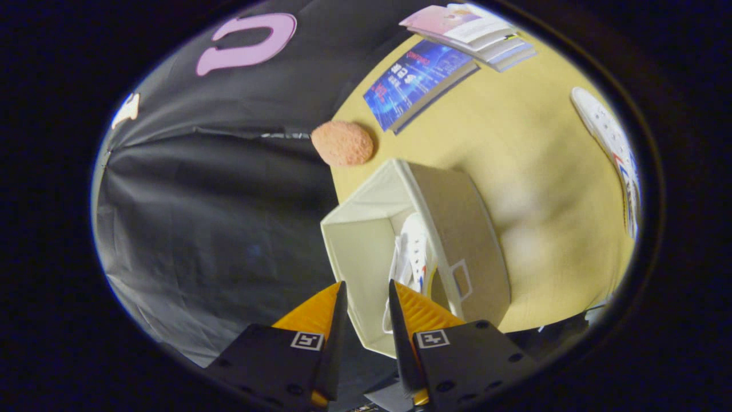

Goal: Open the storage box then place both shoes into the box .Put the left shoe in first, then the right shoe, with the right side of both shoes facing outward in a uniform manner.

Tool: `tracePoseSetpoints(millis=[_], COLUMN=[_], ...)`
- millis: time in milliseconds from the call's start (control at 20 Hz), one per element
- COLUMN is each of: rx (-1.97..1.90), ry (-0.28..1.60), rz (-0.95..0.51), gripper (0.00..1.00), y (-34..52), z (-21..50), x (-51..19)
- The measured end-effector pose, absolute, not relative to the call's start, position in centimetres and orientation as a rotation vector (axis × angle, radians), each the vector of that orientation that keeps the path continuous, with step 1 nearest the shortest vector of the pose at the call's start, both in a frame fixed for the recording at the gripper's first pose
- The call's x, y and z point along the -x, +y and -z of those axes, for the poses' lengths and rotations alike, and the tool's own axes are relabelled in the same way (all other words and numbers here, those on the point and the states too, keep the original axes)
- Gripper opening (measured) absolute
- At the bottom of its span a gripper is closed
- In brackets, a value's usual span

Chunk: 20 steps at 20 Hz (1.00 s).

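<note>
Gripper [366, 292] fingers apart, empty, above open box [469, 229]; one shoe [414, 252] inside, second shoe [615, 149] far right on table [514, 143].

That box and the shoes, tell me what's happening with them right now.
A person is packing shoes with a handheld tool. The box stands open on the table, and one white shoe already sits inside it, against the wall nearest the table's middle. The tool's fingers are apart just above the box, holding nothing. The second shoe lies on the table, well beyond the box. Some books and a pink sponge lie farther off.
</note>
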<state>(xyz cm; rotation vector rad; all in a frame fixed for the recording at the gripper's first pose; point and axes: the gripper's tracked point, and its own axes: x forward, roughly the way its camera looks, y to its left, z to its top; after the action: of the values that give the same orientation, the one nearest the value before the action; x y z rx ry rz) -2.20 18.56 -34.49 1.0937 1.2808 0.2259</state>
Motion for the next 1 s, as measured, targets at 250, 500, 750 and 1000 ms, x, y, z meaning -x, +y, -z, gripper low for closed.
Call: tracePoseSetpoints(millis=[250,500,750,1000], rx=[-1.170,-1.144,-1.058,-1.027], ry=[1.138,1.062,1.073,1.076], rz=[-0.101,0.059,0.209,0.353], gripper=[0.44,0.44,0.44,0.44], y=[10.1,1.4,-5.9,-11.5], z=[33.5,35.1,39.1,43.7], x=[0.0,0.4,4.4,8.5])
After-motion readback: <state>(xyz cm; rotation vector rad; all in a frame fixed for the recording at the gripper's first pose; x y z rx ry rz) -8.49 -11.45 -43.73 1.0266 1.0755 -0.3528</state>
